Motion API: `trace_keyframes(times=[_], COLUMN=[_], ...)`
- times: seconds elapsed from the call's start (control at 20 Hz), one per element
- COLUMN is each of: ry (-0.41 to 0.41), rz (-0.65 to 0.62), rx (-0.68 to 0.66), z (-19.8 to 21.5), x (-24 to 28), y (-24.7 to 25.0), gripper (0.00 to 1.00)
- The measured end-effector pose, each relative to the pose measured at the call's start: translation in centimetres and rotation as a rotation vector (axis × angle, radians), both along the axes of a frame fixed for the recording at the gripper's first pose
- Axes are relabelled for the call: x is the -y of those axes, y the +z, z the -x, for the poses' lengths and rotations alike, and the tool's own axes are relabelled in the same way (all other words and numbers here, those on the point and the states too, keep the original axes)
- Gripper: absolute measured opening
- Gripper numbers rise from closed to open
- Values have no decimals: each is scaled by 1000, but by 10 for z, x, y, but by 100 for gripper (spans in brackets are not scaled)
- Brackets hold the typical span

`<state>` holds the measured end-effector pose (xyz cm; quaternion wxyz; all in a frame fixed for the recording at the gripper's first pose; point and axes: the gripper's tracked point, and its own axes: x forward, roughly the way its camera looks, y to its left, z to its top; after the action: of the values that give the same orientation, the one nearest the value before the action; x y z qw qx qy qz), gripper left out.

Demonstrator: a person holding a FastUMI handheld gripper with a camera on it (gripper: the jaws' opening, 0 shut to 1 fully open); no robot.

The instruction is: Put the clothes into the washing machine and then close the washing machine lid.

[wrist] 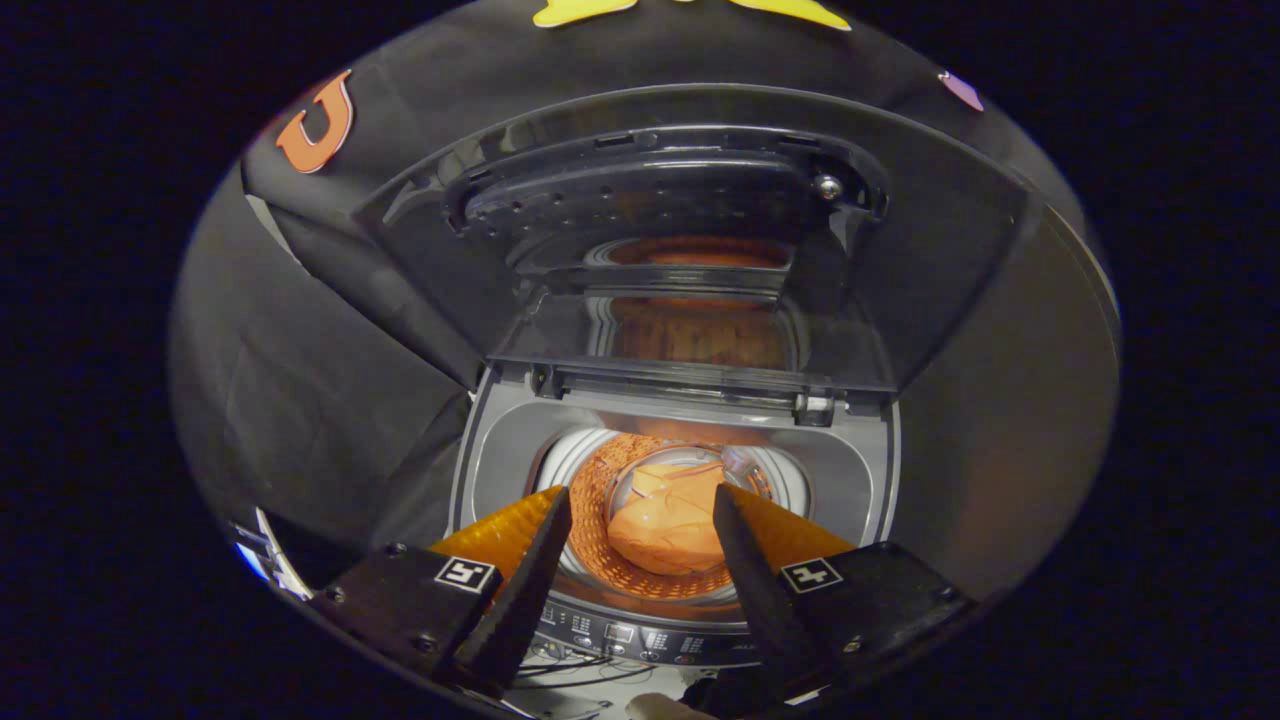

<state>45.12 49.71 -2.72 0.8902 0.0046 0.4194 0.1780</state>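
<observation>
Grey washing machine [860, 480] stands with its dark see-through lid [690, 250] raised upright at the back. Below the lid, the round drum [590, 500] holds the orange clothes [665, 520], lying loose at the bottom. Above them hovers the hand-held gripper [640, 515], fingers spread apart and grasping nothing.

The drum mouth [672, 470], at lower centre just beyond the spread, empty fingers [545, 560], lay open from above, with the raised lid [690, 250] walling off the upper centre and clothes [668, 525] filling the bottom.
</observation>
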Motion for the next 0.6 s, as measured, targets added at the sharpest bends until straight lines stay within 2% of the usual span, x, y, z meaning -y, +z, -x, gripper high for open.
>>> trace_keyframes(times=[0.35,0.6], ry=[-20,-27], rz=[8,12], rx=[15,83], z=[2,-3], x=[7,12], y=[2,13], gripper=[89,90])
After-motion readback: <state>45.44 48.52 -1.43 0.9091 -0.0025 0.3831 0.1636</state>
